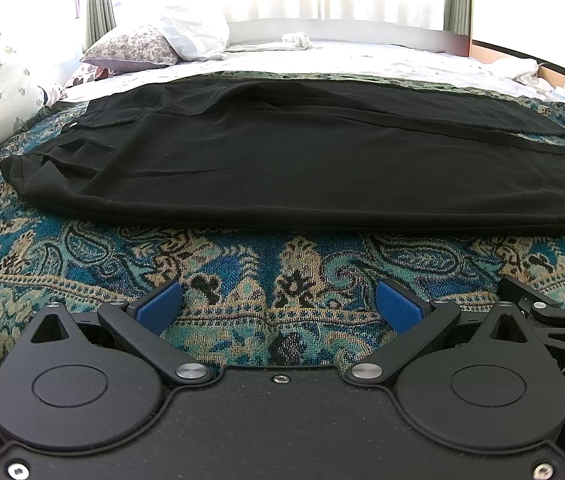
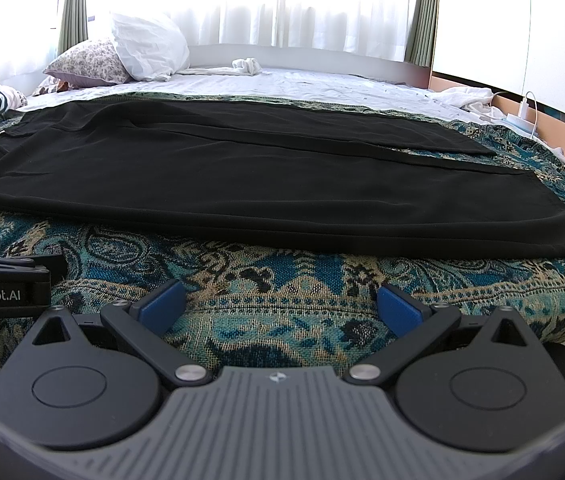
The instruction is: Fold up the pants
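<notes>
Black pants (image 1: pixel 282 160) lie flat and lengthwise across the patterned bed cover, waist at the left, leg hems at the right; they also show in the right wrist view (image 2: pixel 274 184). My left gripper (image 1: pixel 278 304) is open and empty, hovering over the cover a little short of the pants' near edge. My right gripper (image 2: pixel 280 304) is open and empty too, beside the left one, likewise short of the near edge. The right gripper's body shows at the right edge of the left wrist view (image 1: pixel 554 320).
A blue paisley bed cover (image 1: pixel 242 264) lies under the pants. Pillows (image 2: pixel 122 56) sit at the back left. A white sheet (image 2: pixel 322 84) with crumpled cloth lies behind. A charger and cable (image 2: pixel 524 110) stand by the right wall. The bed's front edge is just below my grippers.
</notes>
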Demonstrator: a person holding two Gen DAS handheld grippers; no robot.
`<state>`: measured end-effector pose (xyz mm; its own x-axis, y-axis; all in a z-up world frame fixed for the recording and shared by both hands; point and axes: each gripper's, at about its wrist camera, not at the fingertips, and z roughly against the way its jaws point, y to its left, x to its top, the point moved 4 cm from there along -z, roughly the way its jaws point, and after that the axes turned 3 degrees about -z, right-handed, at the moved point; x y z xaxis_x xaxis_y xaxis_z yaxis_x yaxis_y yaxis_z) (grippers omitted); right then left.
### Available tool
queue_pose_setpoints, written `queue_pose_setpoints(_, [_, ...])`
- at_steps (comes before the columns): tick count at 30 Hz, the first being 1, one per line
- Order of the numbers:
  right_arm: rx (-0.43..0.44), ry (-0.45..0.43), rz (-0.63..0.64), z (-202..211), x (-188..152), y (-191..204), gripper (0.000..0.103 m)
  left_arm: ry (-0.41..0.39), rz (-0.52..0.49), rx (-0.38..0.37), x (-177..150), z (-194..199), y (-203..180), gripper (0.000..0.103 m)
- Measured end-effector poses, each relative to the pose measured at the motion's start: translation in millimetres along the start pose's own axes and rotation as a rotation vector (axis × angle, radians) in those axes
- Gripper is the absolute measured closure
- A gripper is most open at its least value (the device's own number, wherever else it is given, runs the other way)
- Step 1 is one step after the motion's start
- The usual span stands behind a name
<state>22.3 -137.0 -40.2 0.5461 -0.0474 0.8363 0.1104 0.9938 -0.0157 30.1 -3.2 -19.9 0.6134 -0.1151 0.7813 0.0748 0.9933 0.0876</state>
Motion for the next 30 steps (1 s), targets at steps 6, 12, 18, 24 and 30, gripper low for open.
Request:
queue_pose_setpoints(6, [-0.004, -0.004, -0.004, 2.0, 0.9, -1.2, 0.000, 0.007, 0.002, -0.002, 3.7, 0.0, 1.7, 0.000])
queue_pose_setpoints(12, [0.004, -0.001, -0.010, 5.5, 1.1, -1.8, 0.000, -0.085, 0.042, 0.006, -5.6, 1.1, 8.4, 0.000])
queue_pose_setpoints(18, [0.104, 0.066, -0.057, 12.3, 25.6, -20.2, 0.000, -0.044, -0.008, -0.017, 13.2, 8.0, 17.4, 0.000])
queue_pose_setpoints(24, [0.142, -0.008, -0.045, 16.6, 75.1, -37.9, 0.000, -0.111, -0.001, -0.115, 76.1, 17.3, 46.6, 0.000])
queue_pose_setpoints(30, [0.087, -0.095, -0.085, -20.4, 163.3, -65.1, 0.000, -0.120, 0.144, -0.107, 176.9, -13.4, 98.9, 0.000])
